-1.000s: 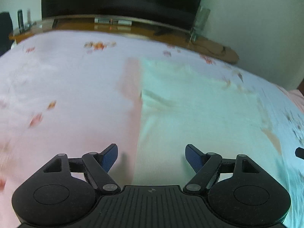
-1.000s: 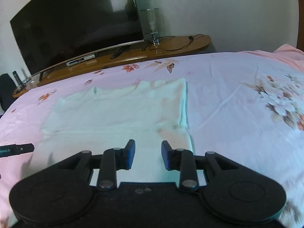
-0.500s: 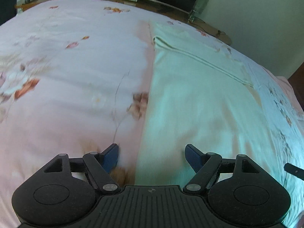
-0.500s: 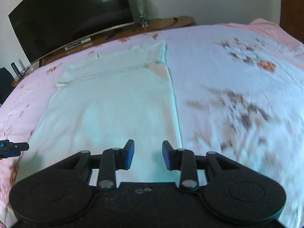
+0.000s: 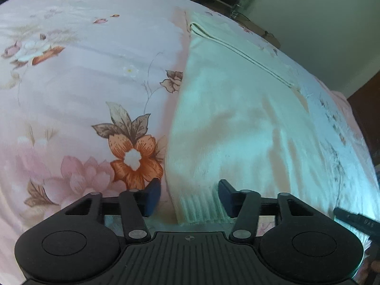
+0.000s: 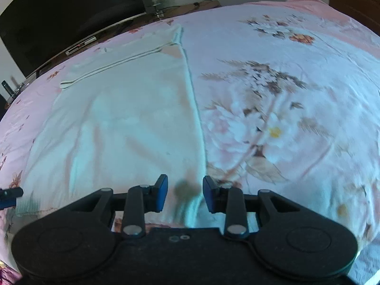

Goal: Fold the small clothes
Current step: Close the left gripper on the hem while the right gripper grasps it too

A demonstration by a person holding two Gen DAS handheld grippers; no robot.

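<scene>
Pale garment (image 5: 237,118) lies flat on the floral bed (image 5: 71,83), its ribbed near hem under both grippers. Risk: you pinch bedsheet w/ the hem, or lift only one layer, so the fold drags crooked. Your left gripper (image 5: 188,196), jaws just closing, part open, straddles the hem's left corner, not pinching yet. Your right gripper (image 6: 184,193) stands narrowly open over the right edge, holding nothing.

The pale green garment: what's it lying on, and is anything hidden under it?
The pale green garment lies flat on the floral bedsheet, which shows all around it. Whatever is directly beneath is covered by the cloth, so anything there cannot be seen.
</scene>
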